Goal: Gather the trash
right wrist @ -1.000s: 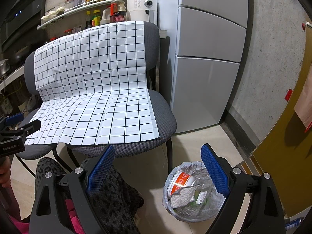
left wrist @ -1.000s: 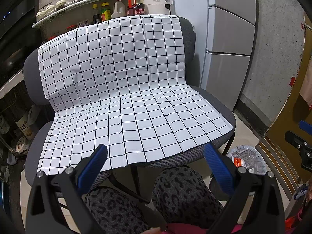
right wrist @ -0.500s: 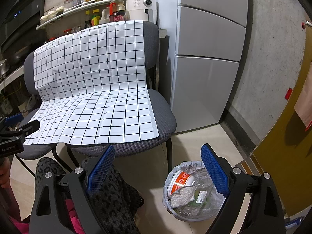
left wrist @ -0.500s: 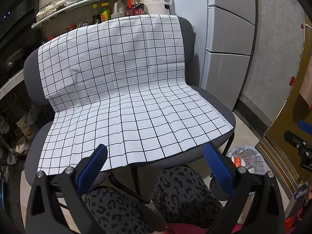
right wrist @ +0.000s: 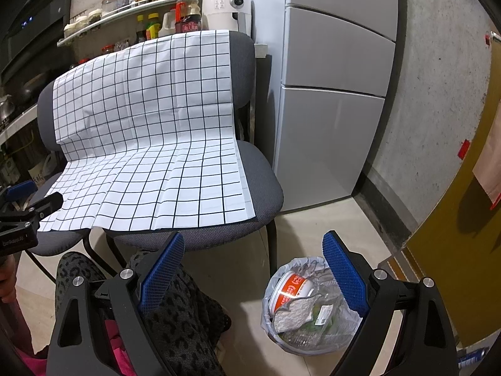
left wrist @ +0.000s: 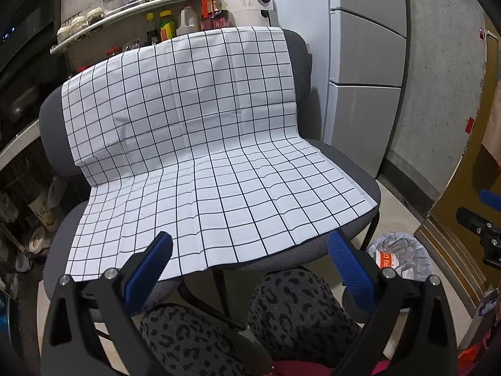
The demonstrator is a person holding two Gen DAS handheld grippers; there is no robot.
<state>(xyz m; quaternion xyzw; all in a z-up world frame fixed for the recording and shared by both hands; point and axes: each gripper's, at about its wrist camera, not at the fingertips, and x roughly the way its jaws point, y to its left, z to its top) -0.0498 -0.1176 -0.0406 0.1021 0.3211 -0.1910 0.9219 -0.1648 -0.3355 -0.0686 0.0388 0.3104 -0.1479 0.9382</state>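
A small bin lined with a clear bag (right wrist: pixel 275 332) stands on the floor to the right of the chairs. It holds a red-and-white instant noodle cup (right wrist: pixel 292 288), crumpled paper and clear plastic wrappers. The bin also shows in the left wrist view (left wrist: pixel 407 247). My left gripper (left wrist: pixel 249 258) is open and empty, held above the front edge of the checked cloth (left wrist: pixel 200 163). My right gripper (right wrist: pixel 252 268) is open and empty, held above the floor just left of the bin. No loose trash shows on the cloth.
Two grey chairs (right wrist: pixel 263 188) stand side by side under the white black-grid cloth. A grey fridge (right wrist: pixel 332 94) stands at the right, a shelf with bottles (left wrist: pixel 175 22) behind. The person's patterned knees (left wrist: pixel 291 307) are below the grippers. A yellow door (right wrist: pixel 454 250) is far right.
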